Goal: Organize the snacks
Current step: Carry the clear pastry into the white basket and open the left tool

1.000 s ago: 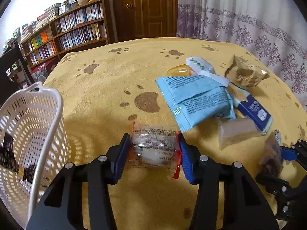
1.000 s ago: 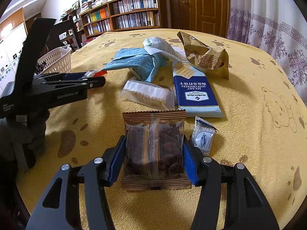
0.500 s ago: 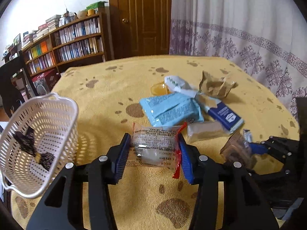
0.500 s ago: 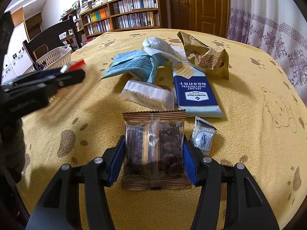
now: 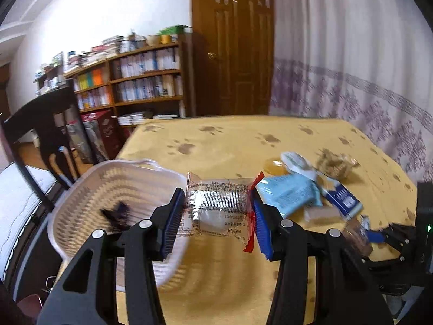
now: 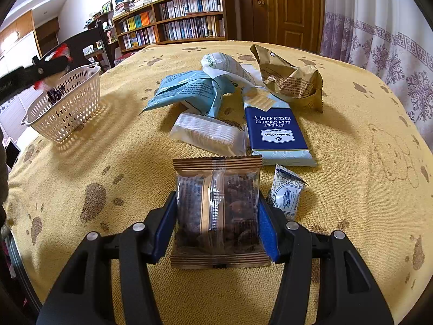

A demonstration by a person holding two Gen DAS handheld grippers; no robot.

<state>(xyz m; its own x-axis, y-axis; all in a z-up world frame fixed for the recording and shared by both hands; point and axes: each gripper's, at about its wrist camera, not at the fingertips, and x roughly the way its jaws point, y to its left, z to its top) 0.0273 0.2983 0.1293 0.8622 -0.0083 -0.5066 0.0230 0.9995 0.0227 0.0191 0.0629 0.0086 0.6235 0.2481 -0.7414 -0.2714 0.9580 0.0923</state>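
Your left gripper [image 5: 216, 214] is clamped on the clear snack packet [image 5: 217, 205] with the silver band and red end, both blue pads pressed against its sides. A second ago that packet hung low over the yellow tablecloth [image 6: 351, 140] near the snack pile; now you hold it higher and further over, with the white basket [image 5: 89, 178] at about 9 o'clock of the packet in the left wrist view, its rim running just under the left finger. A dark wrapped item [image 5: 116, 212] lies in the basket. The left view is blurred by motion.

From the right wrist view, the left gripper shows at 10 o'clock, over the basket [image 6: 67, 108], with the packet's red end visible at its tip; before, it sat lower, short of the basket.

Your right gripper [image 6: 217, 216] has not shifted: it stays closed on the brown-edged snack pack [image 6: 216, 208], which sits on the cloth. Around it nothing has moved: the small white-and-blue sachet [image 6: 285, 193] at 3 o'clock, just beside the right finger; the clear cracker sleeve [image 6: 208, 135] and the blue cracker box [image 6: 276, 132] at 12 o'clock; beyond them the light blue pouch [image 6: 189, 92] and the crumpled tan bag [image 6: 289, 81].
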